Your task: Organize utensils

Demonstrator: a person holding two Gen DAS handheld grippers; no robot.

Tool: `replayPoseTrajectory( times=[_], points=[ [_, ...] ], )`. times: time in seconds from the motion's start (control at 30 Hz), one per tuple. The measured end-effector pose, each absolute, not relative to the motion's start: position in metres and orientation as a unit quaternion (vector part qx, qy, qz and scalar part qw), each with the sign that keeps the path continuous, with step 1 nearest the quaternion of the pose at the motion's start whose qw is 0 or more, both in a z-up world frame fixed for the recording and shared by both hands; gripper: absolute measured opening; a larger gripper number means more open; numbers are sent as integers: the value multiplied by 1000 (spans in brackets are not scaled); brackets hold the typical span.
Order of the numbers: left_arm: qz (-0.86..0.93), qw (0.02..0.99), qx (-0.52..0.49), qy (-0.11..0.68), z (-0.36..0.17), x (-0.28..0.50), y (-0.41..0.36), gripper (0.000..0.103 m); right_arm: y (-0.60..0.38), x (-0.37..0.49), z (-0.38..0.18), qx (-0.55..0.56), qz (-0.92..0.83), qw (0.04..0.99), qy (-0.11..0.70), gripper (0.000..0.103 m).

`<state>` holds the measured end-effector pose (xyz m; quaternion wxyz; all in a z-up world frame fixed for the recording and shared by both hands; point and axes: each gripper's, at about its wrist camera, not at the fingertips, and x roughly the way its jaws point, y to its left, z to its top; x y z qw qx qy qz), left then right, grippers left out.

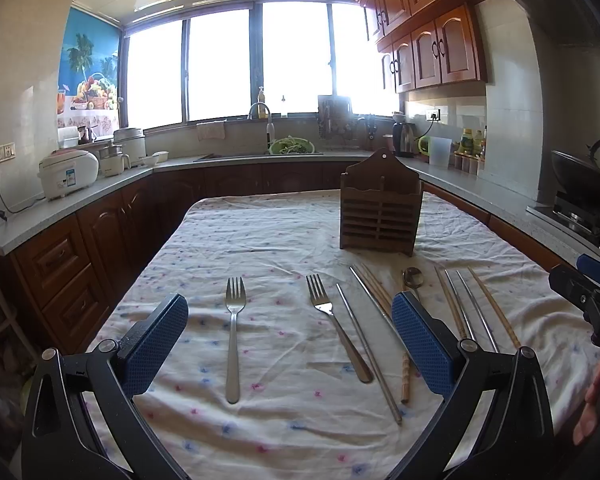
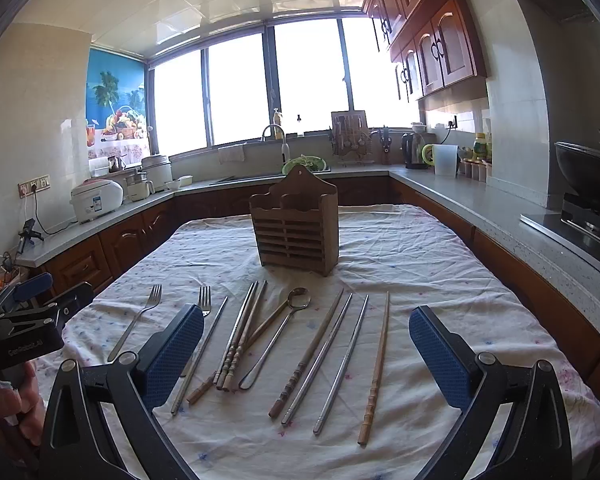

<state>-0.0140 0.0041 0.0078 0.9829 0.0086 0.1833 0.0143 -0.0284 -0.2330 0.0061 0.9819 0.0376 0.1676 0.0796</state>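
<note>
Both claws, left claw [image 1: 290, 338] and right claw [image 2: 306, 354], gape wide, empty. Steel forks [image 1: 233, 336] and chopsticks [image 2: 342, 364] lie flat on the worktop [image 2: 440, 248]: light, rigid, slippery; pinch mid-handle.

Forks [image 2: 140, 322] left, spoon [image 2: 284, 330] middle, chopsticks [image 2: 340, 360] right, all before the holder [image 2: 296, 228] on the tablecloth [image 2: 420, 280].

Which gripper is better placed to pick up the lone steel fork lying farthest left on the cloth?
Probably the left gripper: the steel fork lies directly between its open blue pads. The right gripper hovers open over the chopsticks, with that fork outside its left pad.
</note>
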Motion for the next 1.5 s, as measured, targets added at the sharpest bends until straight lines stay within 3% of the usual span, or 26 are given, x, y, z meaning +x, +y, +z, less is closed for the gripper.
replayPoseTrajectory(
  times=[0.67, 1.13, 1.23, 1.3, 1.5],
  points=[
    [11, 981, 5, 192, 5, -10, 4, 103, -236, -24, 4, 46, 83, 981, 171, 103],
    [-56, 953, -48, 294, -3, 46, 7, 103, -253, 4, 6, 55, 70, 976, 200, 103],
    [-65, 949, -45, 307, -2, 59, 2, 96, -259, 16, 5, 61, 69, 973, 212, 102],
    [-74, 944, -47, 317, -2, 68, -1, 91, -262, 24, 3, 65, 69, 971, 221, 99],
    [-92, 933, -51, 344, -5, 99, -9, 80, -274, 55, -3, 89, 66, 959, 262, 76]
  ],
)
